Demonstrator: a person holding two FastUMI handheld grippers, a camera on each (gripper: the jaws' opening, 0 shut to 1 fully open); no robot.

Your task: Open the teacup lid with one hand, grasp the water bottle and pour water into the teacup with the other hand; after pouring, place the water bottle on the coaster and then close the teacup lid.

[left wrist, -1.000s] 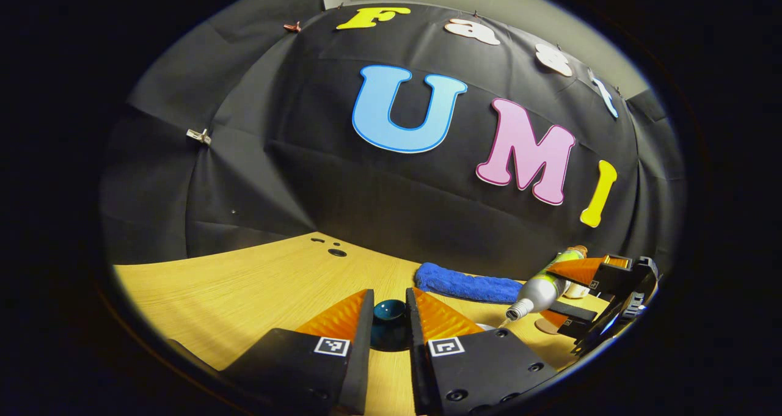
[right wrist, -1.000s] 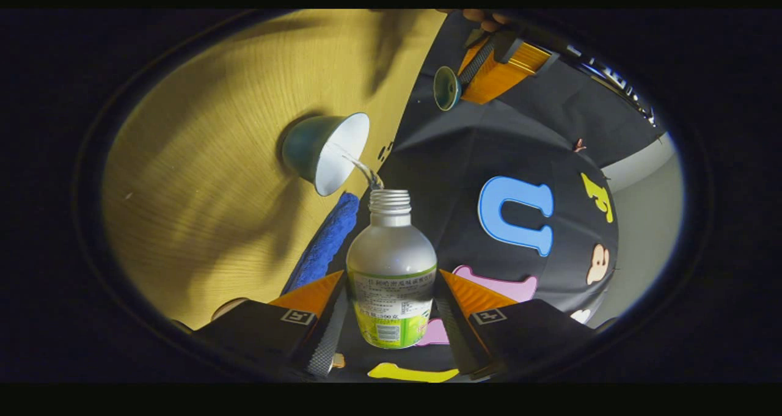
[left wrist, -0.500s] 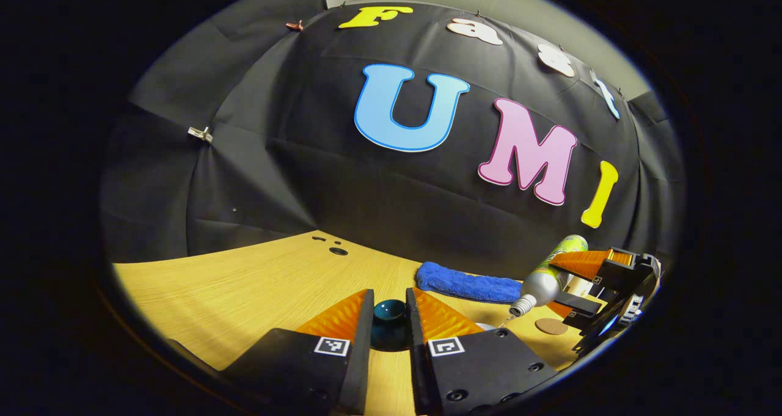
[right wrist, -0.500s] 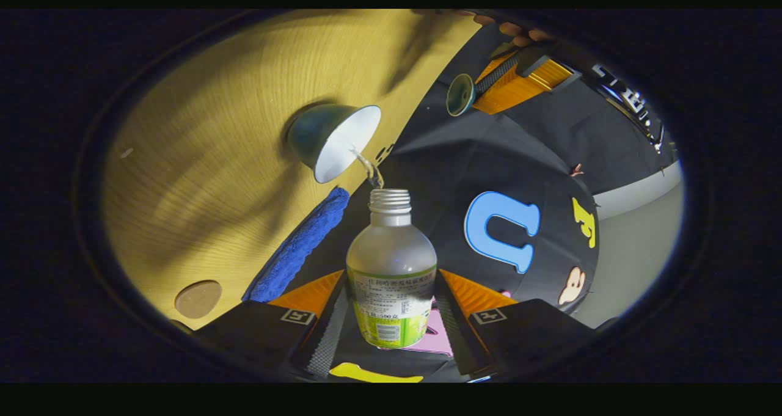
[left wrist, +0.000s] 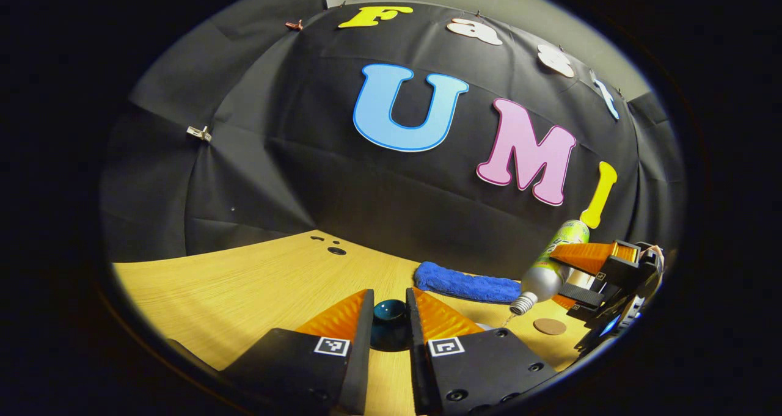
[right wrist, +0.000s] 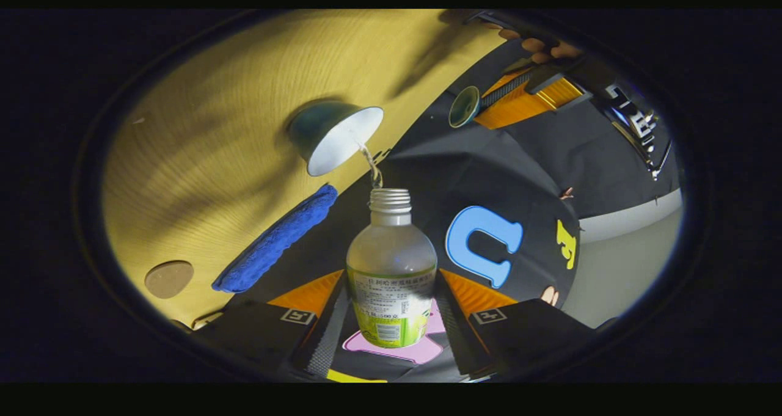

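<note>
While a thin stream of water (right wrist: 369, 161) runs from the bottle (right wrist: 391, 269) into the cup (right wrist: 333, 138), both grippers keep a firm grasp on what they carry. Seen in the left gripper view, from left to right: a pale wooden table (left wrist: 244, 281) spreads from the left edge, with a few small dark holes near the black cloth wall behind it. At bottom centre, the left gripper (left wrist: 390, 318) has its two fingers clenched on the dark teal lid (left wrist: 390, 312), which is held above the table. Just right of it, a blue cloth (left wrist: 464, 283) lies along the foot of the wall. Further right, the bottle (left wrist: 547, 269) tilts neck-down, its open mouth pointing at the table, and a round brown coaster (left wrist: 549, 326) lies on the wood just below it. At the far right, the right gripper (left wrist: 574, 275) grips the bottle's body. Seen in the right gripper view, which is tipped over so the table fills the upper left: the coaster (right wrist: 169, 278) sits at the left, then the cloth (right wrist: 275, 240), then the open cup with its white inside facing the bottle. At centre, the right gripper (right wrist: 391, 315) clamps the bottle's labelled body between both fingers. At upper right, the left gripper (right wrist: 489, 98) holds the lid (right wrist: 464, 106), with a hand (right wrist: 544, 44) behind it.
</note>
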